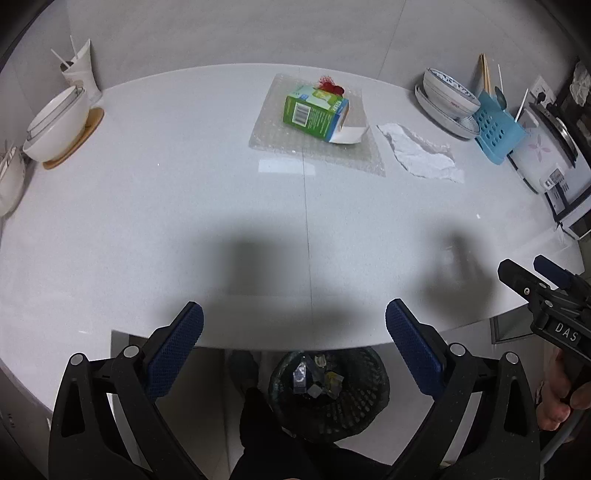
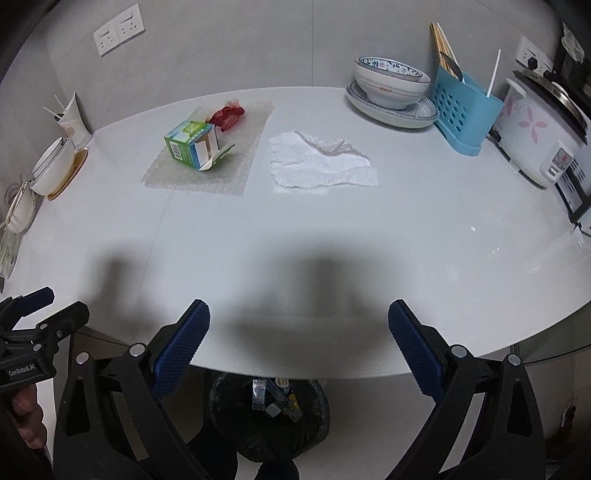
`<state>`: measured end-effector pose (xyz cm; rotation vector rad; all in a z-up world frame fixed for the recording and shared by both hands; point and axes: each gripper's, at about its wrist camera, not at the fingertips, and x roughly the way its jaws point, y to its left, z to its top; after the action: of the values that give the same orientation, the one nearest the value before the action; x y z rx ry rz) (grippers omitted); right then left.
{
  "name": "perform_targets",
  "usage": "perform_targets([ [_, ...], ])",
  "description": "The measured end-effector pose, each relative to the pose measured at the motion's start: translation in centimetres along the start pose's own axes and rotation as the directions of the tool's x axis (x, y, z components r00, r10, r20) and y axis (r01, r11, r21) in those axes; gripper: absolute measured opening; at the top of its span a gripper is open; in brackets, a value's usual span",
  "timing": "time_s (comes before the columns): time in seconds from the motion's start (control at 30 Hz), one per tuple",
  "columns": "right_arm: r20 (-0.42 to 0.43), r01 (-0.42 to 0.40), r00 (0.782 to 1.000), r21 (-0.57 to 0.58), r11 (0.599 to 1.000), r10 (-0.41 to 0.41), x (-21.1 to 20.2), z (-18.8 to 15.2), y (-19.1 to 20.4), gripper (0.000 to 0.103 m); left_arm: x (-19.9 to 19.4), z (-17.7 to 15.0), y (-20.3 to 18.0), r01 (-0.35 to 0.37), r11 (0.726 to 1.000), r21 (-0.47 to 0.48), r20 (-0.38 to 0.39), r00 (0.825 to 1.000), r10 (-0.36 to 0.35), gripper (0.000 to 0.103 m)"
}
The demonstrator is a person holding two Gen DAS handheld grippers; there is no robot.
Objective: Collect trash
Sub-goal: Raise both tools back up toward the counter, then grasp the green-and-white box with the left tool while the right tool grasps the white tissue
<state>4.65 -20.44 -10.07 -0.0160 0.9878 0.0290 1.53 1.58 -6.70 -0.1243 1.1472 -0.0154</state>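
On the white counter (image 1: 184, 206) a green open carton (image 1: 316, 110) lies on a sheet of bubble wrap (image 1: 295, 147), with a red mesh scrap (image 1: 330, 85) behind it. A crumpled white tissue (image 1: 421, 151) lies to their right. In the right wrist view the carton (image 2: 192, 146), red scrap (image 2: 228, 115), bubble wrap (image 2: 229, 173) and tissue (image 2: 321, 164) show too. A black mesh bin (image 1: 328, 391) holding scraps stands on the floor below the counter edge; it also shows in the right wrist view (image 2: 269, 417). My left gripper (image 1: 294, 332) and right gripper (image 2: 298, 332) are open and empty at the near edge, above the bin.
At the left stand a white bowl on a wooden coaster (image 1: 55, 125) and a paper cup (image 1: 82, 70). At the right are stacked bowls on a plate (image 2: 391, 92), a blue utensil holder (image 2: 465, 110) and a rice cooker (image 2: 539, 129). Wall sockets (image 2: 118, 31) sit behind.
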Motion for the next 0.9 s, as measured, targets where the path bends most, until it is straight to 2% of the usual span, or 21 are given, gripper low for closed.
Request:
perform_targets([
  [0.33, 0.031, 0.034, 0.999, 0.023, 0.999, -0.034, 1.7, 7.1, 0.8, 0.093, 1.0, 8.3, 0.5, -0.007, 0.999, 0.033, 0.052, 0.999, 0.005, 0.097],
  [0.57, 0.018, 0.04, 0.999, 0.06, 0.997, -0.041, 4.5, 12.5, 0.7, 0.093, 3.1, 14.5, 0.6, 0.025, 0.999, 0.039, 0.081, 0.996, -0.028, 0.097],
  [0.9, -0.066, 0.085, 0.995, 0.057, 0.995, -0.081, 10.1, 15.6, 0.5, 0.093, 9.0, 18.9, 0.5, 0.022, 0.995, 0.093, 0.06, 0.998, -0.028, 0.097],
])
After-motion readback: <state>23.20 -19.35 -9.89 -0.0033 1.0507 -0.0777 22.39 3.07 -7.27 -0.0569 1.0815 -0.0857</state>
